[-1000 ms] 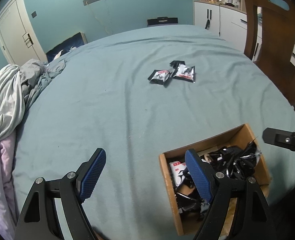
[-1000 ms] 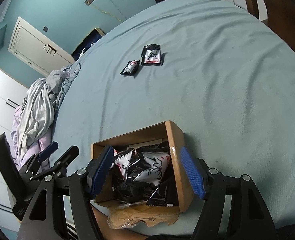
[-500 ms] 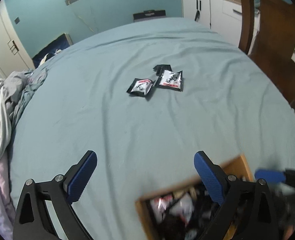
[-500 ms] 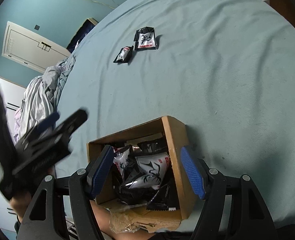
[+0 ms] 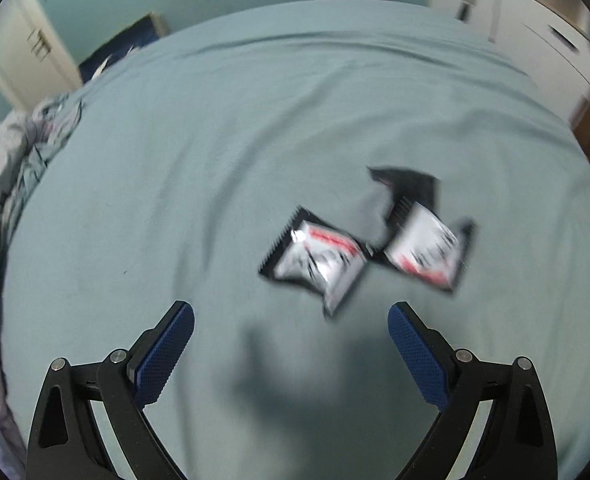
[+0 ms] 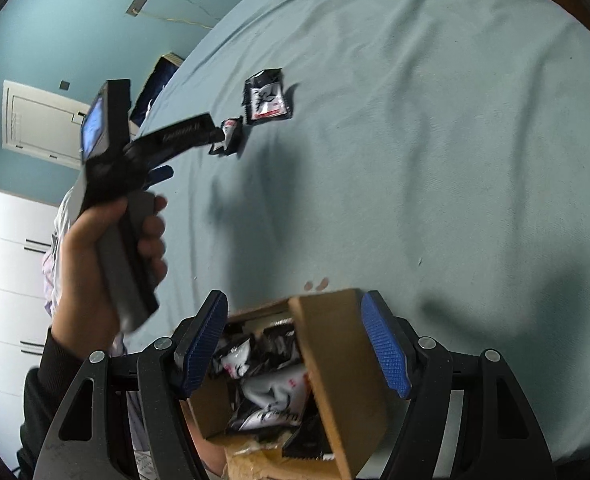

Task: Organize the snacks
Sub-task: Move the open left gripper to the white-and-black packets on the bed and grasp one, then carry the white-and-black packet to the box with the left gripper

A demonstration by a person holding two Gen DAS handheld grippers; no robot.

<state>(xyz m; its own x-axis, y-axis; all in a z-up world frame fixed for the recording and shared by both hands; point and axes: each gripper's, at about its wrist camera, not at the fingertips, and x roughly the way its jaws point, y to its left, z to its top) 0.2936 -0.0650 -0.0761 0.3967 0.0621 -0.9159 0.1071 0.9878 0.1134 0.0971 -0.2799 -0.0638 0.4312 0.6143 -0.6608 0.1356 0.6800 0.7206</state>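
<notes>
Step in hand: left gripper (image 5: 291, 344) reaching for loose snack packets (image 5: 319, 258) mid-bed (image 5: 175, 160), well off box (image 6: 335, 380) at near edge. Jaws spread wide, empty. Right gripper (image 6: 295, 344) part-open, straddling box wall, pads not pressing. Next: lower over nearer packet, close.

The bedsheet (image 5: 223, 152) was matt teal cloth, softly creased; the two snack packets (image 5: 319, 258) at about two o'clock from the frame's centre looked like glossy foil-plastic, black with silvery faces; the cardboard box (image 6: 343, 364) was dull brown paper board, rough at its torn edge; the left gripper (image 5: 291, 320) had matt black plastic arms, knurled blue pads and bright metal screws.
</notes>
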